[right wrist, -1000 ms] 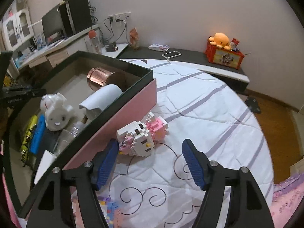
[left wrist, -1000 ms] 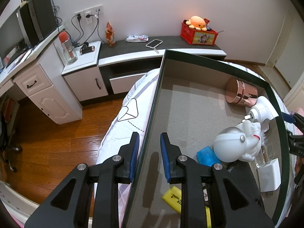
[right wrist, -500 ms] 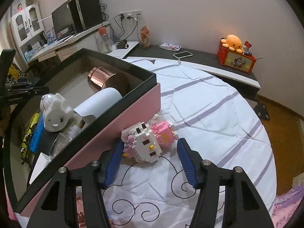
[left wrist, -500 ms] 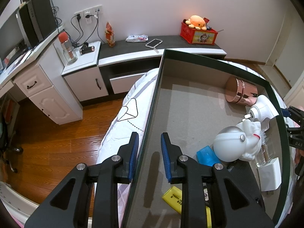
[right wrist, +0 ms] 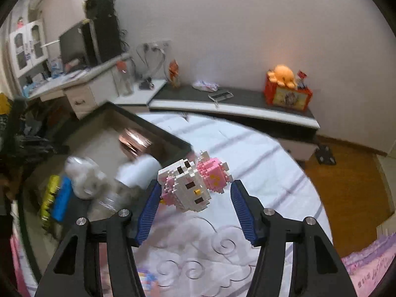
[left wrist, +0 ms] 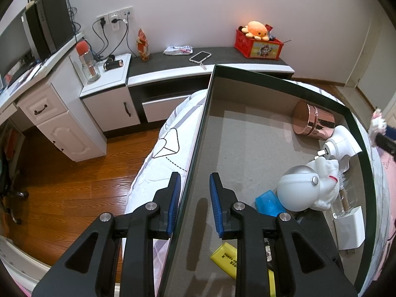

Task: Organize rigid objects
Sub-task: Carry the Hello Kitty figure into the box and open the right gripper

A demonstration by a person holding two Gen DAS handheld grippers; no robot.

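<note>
The right gripper has just been closing its jaws and now carries one pink-and-white brick cat clear of the bedspread. It looks like a loose catch: the left pad presses the figure's side, but I cannot tell whether the right pad touches it at all. That is the worry. A model built of small bricks, held off-centre and swung through the air, could twist out and drop short of the box, or shed pieces if squeezed harder. The box's dark near rim is another hazard; clipping it would knock the figure loose. The left gripper has its narrow jaws astride the box's left wall, seemingly steadying it, though whether the pads actually press the wall I cannot tell; if that hold slips, the box may slide on the soft bed. Inside, toward the right, I count one copper tin, one white spray bottle, one astronaut figure, one blue case, one white charger, one clear bottle and one yellow pack.
</note>
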